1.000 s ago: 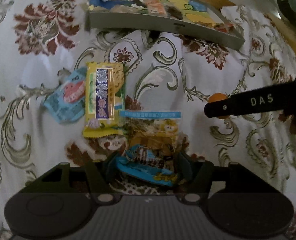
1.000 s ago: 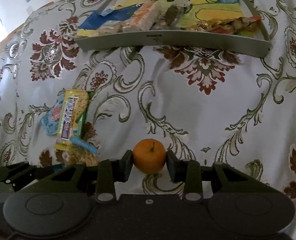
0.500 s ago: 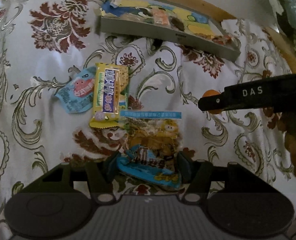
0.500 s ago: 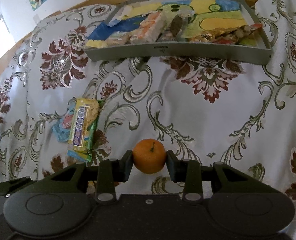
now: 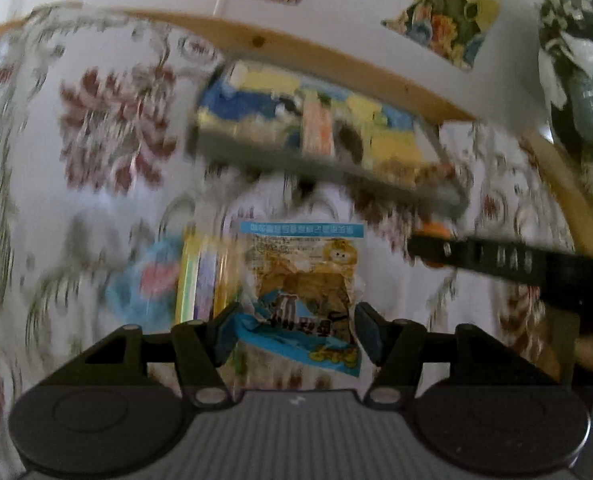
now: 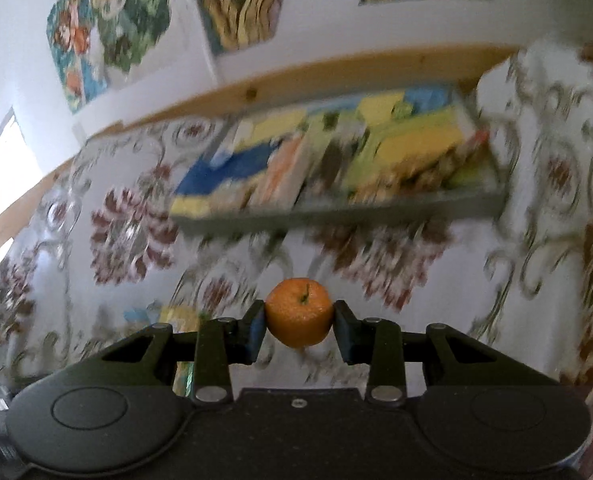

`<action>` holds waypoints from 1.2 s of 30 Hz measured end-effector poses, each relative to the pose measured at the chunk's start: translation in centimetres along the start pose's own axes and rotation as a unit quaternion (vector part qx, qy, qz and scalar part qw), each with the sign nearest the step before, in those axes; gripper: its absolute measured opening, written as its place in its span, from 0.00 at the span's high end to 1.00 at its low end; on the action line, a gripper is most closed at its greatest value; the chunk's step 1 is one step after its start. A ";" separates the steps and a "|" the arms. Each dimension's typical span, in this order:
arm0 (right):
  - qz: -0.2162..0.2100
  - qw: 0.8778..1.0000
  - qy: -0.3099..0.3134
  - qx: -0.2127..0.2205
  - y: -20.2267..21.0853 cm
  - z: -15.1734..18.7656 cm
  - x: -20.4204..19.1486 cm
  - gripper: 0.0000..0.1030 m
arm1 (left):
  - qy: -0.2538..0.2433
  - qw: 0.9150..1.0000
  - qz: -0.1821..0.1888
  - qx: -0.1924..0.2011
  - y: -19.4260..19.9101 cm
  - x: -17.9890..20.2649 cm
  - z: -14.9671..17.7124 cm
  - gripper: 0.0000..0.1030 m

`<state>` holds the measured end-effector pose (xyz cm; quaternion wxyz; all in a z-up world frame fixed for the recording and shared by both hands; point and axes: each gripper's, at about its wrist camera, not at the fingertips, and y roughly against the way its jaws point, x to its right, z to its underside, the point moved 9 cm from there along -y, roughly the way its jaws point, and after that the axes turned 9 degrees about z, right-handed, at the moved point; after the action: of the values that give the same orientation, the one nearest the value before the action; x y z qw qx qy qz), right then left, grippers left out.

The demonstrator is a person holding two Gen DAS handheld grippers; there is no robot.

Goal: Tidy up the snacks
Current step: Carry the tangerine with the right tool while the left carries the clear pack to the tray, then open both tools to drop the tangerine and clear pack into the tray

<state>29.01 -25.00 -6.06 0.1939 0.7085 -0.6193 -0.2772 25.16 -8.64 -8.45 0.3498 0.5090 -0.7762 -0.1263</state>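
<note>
Dim, motion-blurred fisheye views — daylight far left.

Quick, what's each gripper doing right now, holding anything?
Left gripper: closed on snack packets.
Right gripper: closed on an orange.

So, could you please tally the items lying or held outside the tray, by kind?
Snack packets: 4 (light blue packet, yellow packet, clear packet, blue packet)
Orange: 1, in the right gripper
Total: 5
</note>
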 end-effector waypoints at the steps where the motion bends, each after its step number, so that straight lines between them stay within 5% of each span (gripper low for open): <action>1: 0.007 1.000 0.004 0.016 0.0 -0.6 0.3 0.63 | -0.006 1.000 0.000 0.008 -0.5 0.3 -1.4 0.37; 8: 0.079 0.991 0.017 0.111 -0.7 -4.7 3.4 0.63 | -0.029 0.999 0.004 0.045 -4.5 2.9 -9.6 0.37; 16: 0.154 0.979 0.015 0.135 -3.8 -7.7 7.7 0.63 | -0.058 0.998 0.004 0.036 -11.4 6.7 -15.1 0.36; 22: 0.189 0.971 0.030 0.141 -5.5 -8.1 9.7 0.63 | -0.065 0.998 0.004 0.013 -15.9 8.0 -15.8 0.36; 36: 0.172 0.975 0.021 0.137 -7.1 -7.9 10.8 0.61 | -0.086 0.996 -0.021 -0.027 -20.4 8.1 -14.5 0.33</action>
<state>40.33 -35.07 -5.96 0.1526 0.6167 -0.7599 -0.1376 47.27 -22.64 -5.89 0.2927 0.5028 -0.7889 -0.1979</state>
